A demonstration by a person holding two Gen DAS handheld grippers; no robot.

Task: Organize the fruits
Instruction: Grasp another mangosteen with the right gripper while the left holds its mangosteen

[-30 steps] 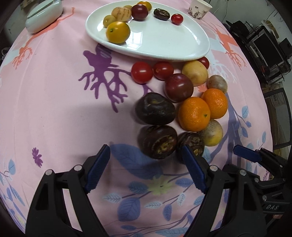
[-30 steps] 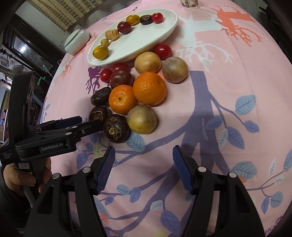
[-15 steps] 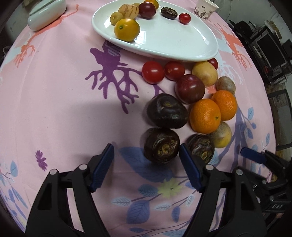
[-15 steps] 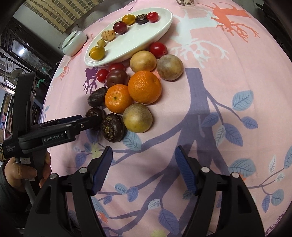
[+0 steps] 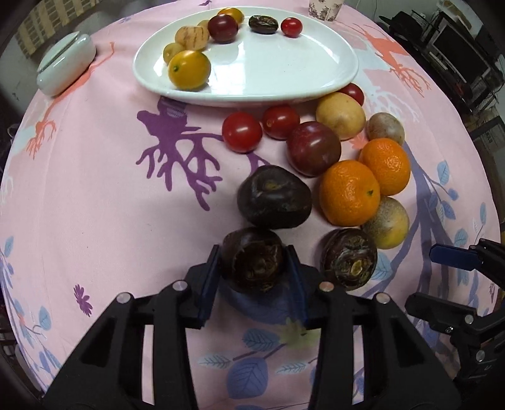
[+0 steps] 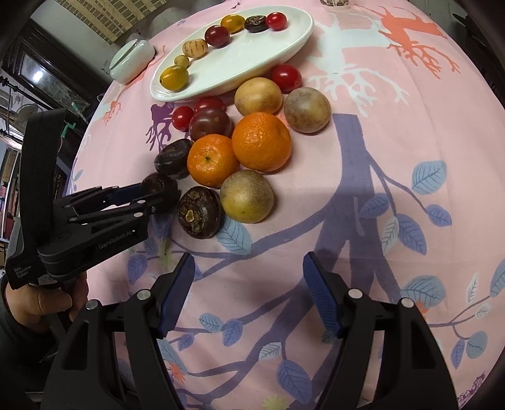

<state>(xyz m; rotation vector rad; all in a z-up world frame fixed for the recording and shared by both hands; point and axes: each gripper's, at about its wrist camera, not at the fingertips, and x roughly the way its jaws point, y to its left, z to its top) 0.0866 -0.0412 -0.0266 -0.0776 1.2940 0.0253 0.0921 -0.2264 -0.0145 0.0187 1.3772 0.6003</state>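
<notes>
Pink cloth printed with purple and blue branches covers the table [image 5: 94, 195]. At far left sits a white lidded dish [image 5: 64, 69], and to its right a white oval plate [image 5: 284, 72] whose long axis runs left to right in the left wrist view. On the plate, small fruits curve along the far rim: a yellow tomato [image 5: 188, 69] nearest, then a striped pale fruit [image 5: 192, 38], a dark red tomato [image 5: 222, 27], a dark wrinkled fruit [image 5: 263, 24] and a red cherry tomato [image 5: 291, 27].

Near the plate's front edge, the loose pile begins with two red tomatoes [image 5: 242, 131] side by side, then a purple plum [image 5: 313, 148], a yellow round fruit [image 5: 340, 115], and two tangerines [image 5: 349, 192] touching each other.

The left gripper [image 5: 252, 268] has its blue pads pressed on either side of a dark water chestnut [image 5: 253, 264], at the near edge of the pile on the cloth; its rough, pitted end faces the camera. A second dark chestnut [image 5: 274, 196] lies just beyond it, a third [image 5: 348, 258] to its right, scarred end up.

The right gripper [image 6: 249, 293] hovers over bare cloth, jaws wide apart, holding nothing.
</notes>
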